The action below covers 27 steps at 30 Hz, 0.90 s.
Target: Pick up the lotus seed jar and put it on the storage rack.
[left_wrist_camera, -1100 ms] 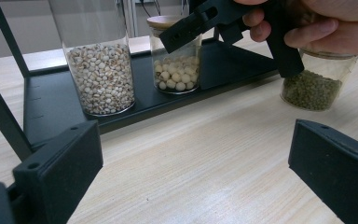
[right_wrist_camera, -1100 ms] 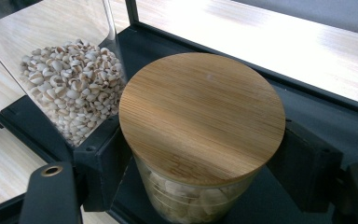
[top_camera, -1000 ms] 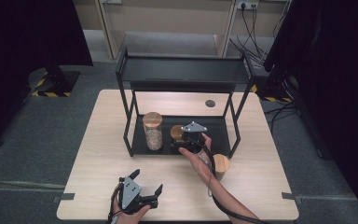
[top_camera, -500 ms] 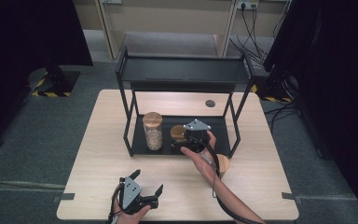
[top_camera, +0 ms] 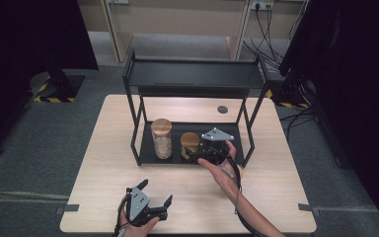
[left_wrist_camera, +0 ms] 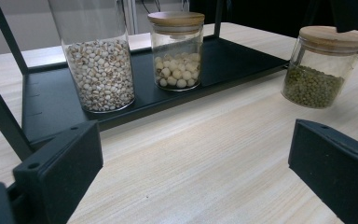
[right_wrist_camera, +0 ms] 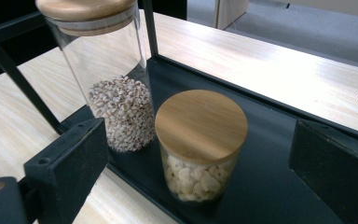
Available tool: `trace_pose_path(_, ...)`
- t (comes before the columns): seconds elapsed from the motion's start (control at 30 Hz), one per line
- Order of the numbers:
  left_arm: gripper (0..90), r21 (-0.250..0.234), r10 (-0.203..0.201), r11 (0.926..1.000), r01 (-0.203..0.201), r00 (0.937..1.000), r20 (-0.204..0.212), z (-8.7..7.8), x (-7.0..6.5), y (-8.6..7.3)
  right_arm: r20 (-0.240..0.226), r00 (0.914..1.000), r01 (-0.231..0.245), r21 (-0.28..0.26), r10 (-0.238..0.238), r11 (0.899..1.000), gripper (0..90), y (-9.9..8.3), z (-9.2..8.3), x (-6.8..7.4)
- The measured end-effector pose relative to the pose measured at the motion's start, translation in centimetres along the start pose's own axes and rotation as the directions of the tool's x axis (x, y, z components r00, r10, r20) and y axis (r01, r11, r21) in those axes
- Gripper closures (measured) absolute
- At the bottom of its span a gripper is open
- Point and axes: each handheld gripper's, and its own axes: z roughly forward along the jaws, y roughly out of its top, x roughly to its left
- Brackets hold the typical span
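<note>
From the high view, a black two-tier rack [top_camera: 195, 74] stands toward the far edge of a light wooden table [top_camera: 103, 163], with bare wood open along the near edge and both sides. On the rack's bottom tray, a tall jar [top_camera: 161, 138] stands left of a short jar [top_camera: 190, 144]. The right gripper [top_camera: 208, 150] hovers just right of the short jar, slightly farther forward than half a second ago. The left gripper [top_camera: 150, 196] rests near the near edge, unchanged. In the left gripper view, its jaws are wide apart and empty; a jar of green beans [left_wrist_camera: 321, 67] stands on the table beside the tray. In the right gripper view, the jaws gape wide, holding nothing, around the short jar [right_wrist_camera: 199, 144].
</note>
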Motion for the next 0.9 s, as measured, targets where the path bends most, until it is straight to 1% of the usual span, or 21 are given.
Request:
trace_pose_path(0.17, 2.4, 0.003, 0.000, 1.0000, 0.000, 1.0000, 0.001, 0.1, 0.0, 0.0, -0.015, 0.9999, -0.008, -0.022, 0.008, 1.000, 5.0, -0.7, -1.1, -0.6)
trace_pose_path(0.3, 2.5, 0.006, 0.001, 1.0000, -0.001, 1.0000, 0.001, 0.1, -0.1, 0.0, -0.025, 0.9997, -0.006, -0.026, 0.005, 1.000, 5.0, -1.4, -1.8, -0.9)
trace_pose_path(0.57, 2.5, 0.004, -0.002, 1.0000, 0.002, 1.0000, -0.001, 0.1, 0.0, -0.1, -0.057, 0.9979, -0.034, -0.040, 0.031, 0.999, 5.0, -2.6, -3.0, -1.6)
trace_pose_path(0.9, 2.5, 0.007, -0.001, 1.0000, 0.001, 1.0000, 0.000, 0.2, -0.1, -0.1, -0.087, 0.9951, -0.053, -0.072, 0.047, 0.996, 5.0, -4.2, -4.7, -2.0)
